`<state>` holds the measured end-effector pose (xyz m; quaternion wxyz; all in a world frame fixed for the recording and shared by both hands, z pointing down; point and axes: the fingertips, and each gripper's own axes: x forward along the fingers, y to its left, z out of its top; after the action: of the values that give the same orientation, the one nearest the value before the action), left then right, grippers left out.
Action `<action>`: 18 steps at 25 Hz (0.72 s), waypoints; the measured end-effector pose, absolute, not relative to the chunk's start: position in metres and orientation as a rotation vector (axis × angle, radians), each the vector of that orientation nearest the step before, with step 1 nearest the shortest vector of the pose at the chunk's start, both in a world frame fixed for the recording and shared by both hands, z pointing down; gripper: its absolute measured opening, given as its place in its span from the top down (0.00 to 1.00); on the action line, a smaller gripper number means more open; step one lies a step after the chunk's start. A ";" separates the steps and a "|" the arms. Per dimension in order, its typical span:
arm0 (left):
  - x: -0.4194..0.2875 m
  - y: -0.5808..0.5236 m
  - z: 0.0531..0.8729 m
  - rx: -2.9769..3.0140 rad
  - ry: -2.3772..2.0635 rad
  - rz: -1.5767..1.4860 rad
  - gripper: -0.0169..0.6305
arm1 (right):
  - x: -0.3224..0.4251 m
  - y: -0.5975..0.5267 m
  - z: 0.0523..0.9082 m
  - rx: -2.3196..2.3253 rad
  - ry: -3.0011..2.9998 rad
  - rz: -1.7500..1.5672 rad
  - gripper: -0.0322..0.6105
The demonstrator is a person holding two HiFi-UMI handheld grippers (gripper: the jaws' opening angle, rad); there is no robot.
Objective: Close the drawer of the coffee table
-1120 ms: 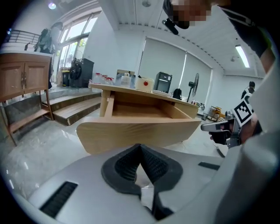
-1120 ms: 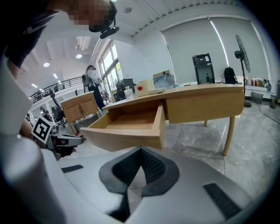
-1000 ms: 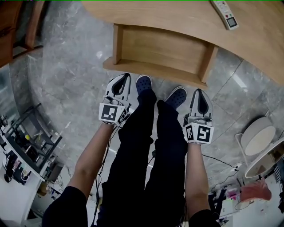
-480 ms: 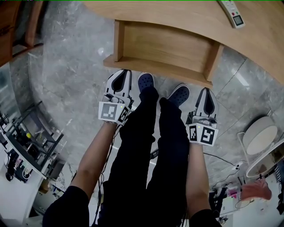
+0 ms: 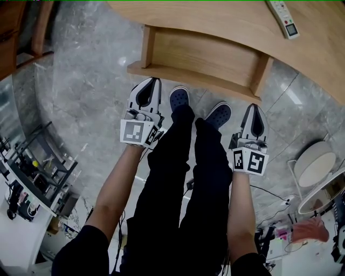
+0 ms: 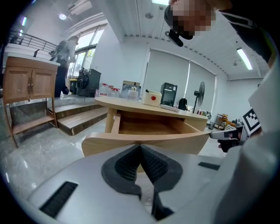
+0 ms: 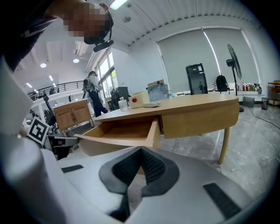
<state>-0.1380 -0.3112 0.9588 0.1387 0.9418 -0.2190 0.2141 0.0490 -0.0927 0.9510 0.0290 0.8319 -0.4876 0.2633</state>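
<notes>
Drawer (image 5: 205, 54), pale wood, shallow, empty: stands pulled out from oval wooden counter (image 5: 226, 19). Left claw (image 5: 153, 82) and right claw (image 5: 255, 108), both pinched together on nothing, have advanced nearer its front; push looks imminent.

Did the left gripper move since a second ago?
Yes. The left gripper has gone forward, toward the coffee table, closer to the front of its open drawer.
</notes>
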 end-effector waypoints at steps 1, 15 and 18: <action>-0.136 -0.314 0.959 2.725 -0.633 0.618 0.94 | 0.051 -0.095 0.951 2.572 -1.497 0.815 0.91; -0.113 -0.324 0.950 2.727 -0.631 0.599 0.94 | 0.081 -0.113 0.943 2.596 -1.486 0.786 0.91; -0.108 -0.328 0.950 2.733 -0.624 0.598 0.94 | 0.086 -0.116 0.943 2.601 -1.488 0.782 0.91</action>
<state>-0.1083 -0.3276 0.9499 0.1373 0.9445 -0.2155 0.2067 0.0855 -0.1155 0.9427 0.0221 0.8397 -0.4803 0.2525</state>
